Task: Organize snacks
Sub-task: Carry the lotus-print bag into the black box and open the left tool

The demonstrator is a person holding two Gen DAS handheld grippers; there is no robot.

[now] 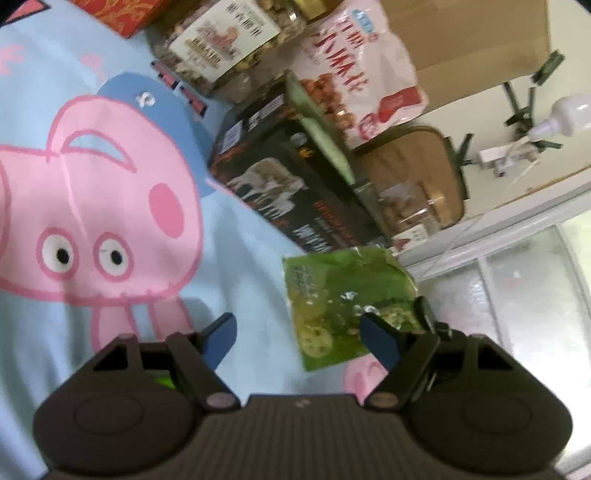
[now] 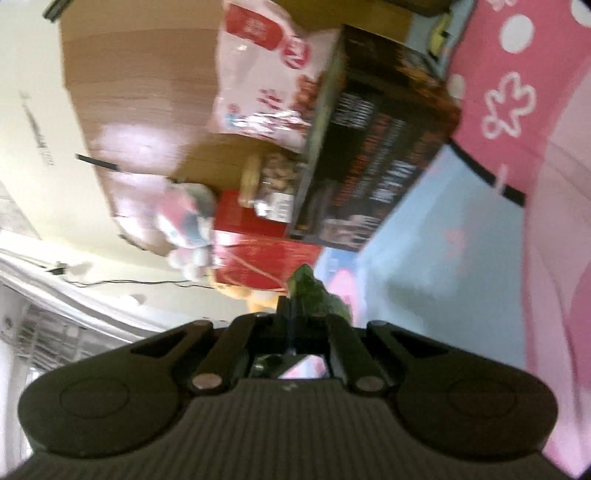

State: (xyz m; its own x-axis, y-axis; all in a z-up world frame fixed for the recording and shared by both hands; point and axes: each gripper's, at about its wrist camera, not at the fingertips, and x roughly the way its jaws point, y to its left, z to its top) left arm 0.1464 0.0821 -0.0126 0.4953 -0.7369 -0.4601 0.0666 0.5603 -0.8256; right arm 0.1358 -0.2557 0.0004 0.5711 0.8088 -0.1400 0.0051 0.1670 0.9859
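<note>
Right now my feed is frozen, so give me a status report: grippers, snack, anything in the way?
Left gripper open, empty. Right gripper shut on green snack packet, held clear of the cloth. Black box close behind it.

A pale blue cloth (image 1: 236, 236) printed with a pink cartoon pig (image 1: 92, 206) fills the left of the left wrist view. At upper right, a big cardboard box (image 1: 469, 33) stands against a cream wall (image 1: 569, 85), with a white power strip (image 1: 506, 153) below it. A frosted window (image 1: 517, 291) glows at lower right.
</note>
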